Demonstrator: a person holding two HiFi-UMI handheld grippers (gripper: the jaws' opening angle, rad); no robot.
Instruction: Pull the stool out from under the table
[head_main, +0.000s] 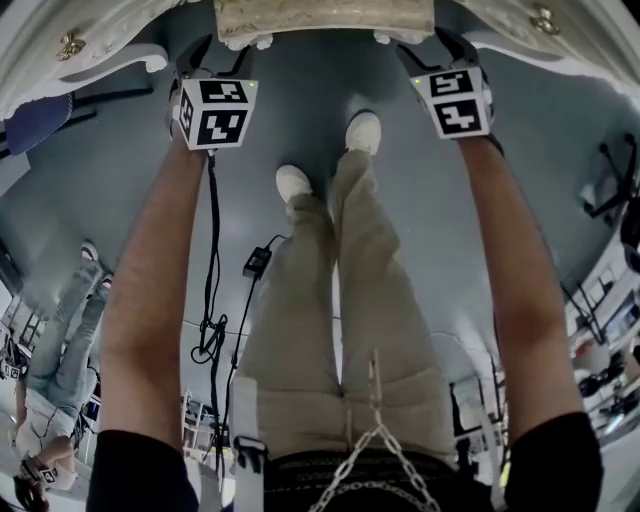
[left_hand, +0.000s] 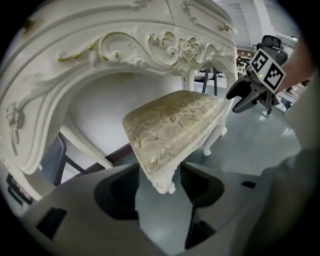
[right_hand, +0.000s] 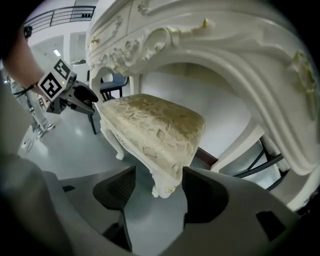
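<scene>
Brocade stool (left_hand: 172, 125) — one corner between wide-apart jaws of left gripper (left_hand: 159, 175); another between those of right gripper (right_hand: 159, 176)

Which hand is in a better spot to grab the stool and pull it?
Neither left nor right wins: the left tool and right tool each stand open around a corner of the stool.

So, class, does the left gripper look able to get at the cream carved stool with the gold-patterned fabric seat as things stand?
Probably yes. The left gripper has its jaws apart with a near corner of the cream stool between them, and nothing blocks the way; the carved white table arches higher up.
</scene>
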